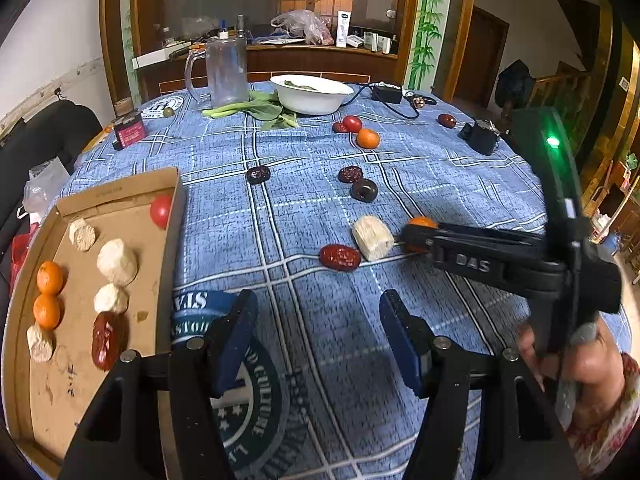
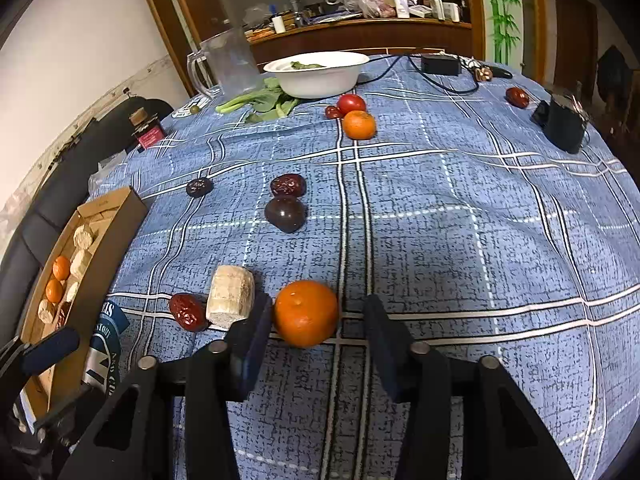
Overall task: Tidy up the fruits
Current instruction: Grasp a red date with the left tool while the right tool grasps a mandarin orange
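A cardboard tray (image 1: 120, 188) at the left holds two tangerines, a tomato (image 1: 161, 210), a red date and several pale chunks. My left gripper (image 1: 318, 324) is open and empty over the cloth beside the tray. My right gripper (image 2: 316, 320) is open, its fingers on either side of a tangerine (image 2: 306, 313) that rests on the cloth; the left finger is close to it. This tangerine (image 1: 420, 224) shows behind the right gripper in the left wrist view. A pale chunk (image 2: 231, 295) and a red date (image 2: 187, 312) lie just left of it.
On the blue cloth (image 2: 460, 220) farther back lie a dark fruit (image 2: 285, 213), dates (image 2: 288, 185), a tomato (image 2: 351, 103) and a tangerine (image 2: 359, 124). A white bowl (image 2: 318, 74), greens, a clear pitcher (image 2: 230, 62), a black adapter and a black box (image 2: 564, 124) stand at the back.
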The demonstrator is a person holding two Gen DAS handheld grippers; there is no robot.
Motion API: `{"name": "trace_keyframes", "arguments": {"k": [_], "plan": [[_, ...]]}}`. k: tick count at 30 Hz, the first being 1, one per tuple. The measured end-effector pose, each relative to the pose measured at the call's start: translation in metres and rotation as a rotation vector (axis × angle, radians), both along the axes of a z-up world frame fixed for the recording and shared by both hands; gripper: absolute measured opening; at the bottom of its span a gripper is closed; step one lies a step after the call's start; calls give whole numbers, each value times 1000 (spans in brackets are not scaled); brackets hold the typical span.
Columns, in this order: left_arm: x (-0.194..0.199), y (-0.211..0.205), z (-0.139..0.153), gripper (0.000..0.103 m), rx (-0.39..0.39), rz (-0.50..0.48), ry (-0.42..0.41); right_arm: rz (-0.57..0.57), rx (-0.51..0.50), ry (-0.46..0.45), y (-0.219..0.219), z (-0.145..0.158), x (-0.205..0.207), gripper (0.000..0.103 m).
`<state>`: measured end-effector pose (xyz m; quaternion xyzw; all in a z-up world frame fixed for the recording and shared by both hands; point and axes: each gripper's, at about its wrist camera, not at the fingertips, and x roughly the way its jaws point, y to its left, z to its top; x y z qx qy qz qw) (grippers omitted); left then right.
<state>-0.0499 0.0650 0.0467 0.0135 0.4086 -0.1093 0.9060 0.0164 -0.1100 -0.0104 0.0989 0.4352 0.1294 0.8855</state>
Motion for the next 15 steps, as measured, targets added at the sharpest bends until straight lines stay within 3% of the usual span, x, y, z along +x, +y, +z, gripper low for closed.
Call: {"name": "trace_keyframes", "arguments": {"k": [5, 15], "plan": [[15, -6, -4, 63, -16, -11, 24, -16, 64, 17, -14, -2, 0, 40], [39, -14, -16, 62, -29, 1, 60, 2, 5, -16, -3, -1, 5, 40]]}}
